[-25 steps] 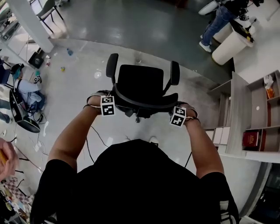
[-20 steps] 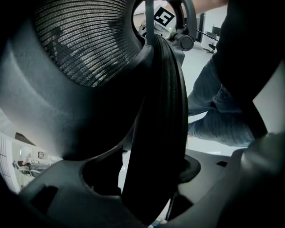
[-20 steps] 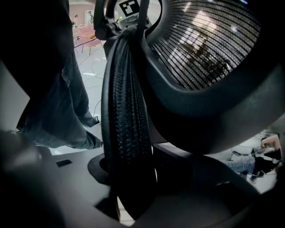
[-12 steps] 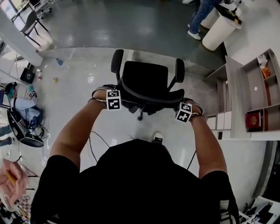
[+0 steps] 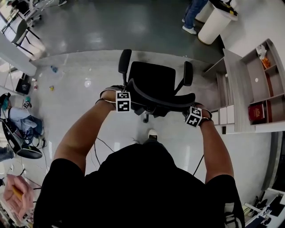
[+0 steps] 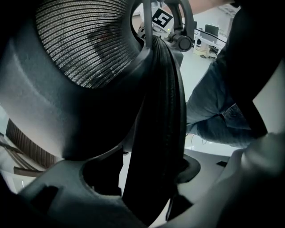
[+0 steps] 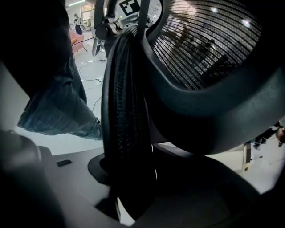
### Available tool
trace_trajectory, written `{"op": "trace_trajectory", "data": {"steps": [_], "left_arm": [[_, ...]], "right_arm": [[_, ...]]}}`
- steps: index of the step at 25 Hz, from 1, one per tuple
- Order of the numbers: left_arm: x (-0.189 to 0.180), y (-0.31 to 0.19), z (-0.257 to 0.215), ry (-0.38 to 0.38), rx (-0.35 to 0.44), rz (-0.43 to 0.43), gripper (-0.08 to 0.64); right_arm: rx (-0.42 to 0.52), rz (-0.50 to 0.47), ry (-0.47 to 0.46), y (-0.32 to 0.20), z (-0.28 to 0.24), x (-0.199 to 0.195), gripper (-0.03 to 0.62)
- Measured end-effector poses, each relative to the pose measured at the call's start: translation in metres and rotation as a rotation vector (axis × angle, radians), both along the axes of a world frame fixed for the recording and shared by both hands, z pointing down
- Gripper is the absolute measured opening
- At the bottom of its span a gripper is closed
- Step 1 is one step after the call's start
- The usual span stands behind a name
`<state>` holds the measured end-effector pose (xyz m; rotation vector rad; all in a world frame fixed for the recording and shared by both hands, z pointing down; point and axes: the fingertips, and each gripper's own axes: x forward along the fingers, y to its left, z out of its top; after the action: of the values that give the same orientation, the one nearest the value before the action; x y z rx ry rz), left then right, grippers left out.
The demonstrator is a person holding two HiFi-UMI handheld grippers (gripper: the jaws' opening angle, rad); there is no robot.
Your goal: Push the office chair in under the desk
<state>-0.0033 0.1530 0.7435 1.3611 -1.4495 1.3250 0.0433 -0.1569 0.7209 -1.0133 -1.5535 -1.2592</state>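
We've got pale floor [image 5: 71, 102] giving way to a darker glossy strip [image 5: 111, 26] at the top of the head view. Someone in jeans [image 5: 192, 13] stands top right, just beside a white round bin [image 5: 213, 24]. Right side: open shelf compartments [image 5: 251, 71], one with a red box [image 5: 257, 111]. Left edge: heap of bags and gear [image 5: 20, 133] on the floor, small bottle [image 5: 53, 69] further up, loose cables [image 5: 100, 147] nearer us. Bottom left: another person's hand [image 5: 18, 196] holding something orange, can't tell what.

Our left gripper [image 5: 124, 101] sat at one end of the backrest of the black office chair [image 5: 153, 82], our right gripper [image 5: 193, 116] at the other. We saw the grey desk [image 5: 234, 89] near its right armrest.
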Motion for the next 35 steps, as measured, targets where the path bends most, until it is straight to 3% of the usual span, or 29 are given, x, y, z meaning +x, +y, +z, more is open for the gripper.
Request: {"op": "trace_trajectory", "data": {"steps": [17, 35], "left_arm": [[-0.048, -0.075, 0.001, -0.011, 0.003, 0.184, 0.287], [-0.148, -0.158, -0.003, -0.018, -0.013, 0.359, 0.284]], "right_arm": [[-0.001, 0.185, -0.014, -0.063, 0.003, 0.009, 0.178], [-0.006, 0.36, -0.006, -0.122, 0.0, -0.038, 0.178]]}}
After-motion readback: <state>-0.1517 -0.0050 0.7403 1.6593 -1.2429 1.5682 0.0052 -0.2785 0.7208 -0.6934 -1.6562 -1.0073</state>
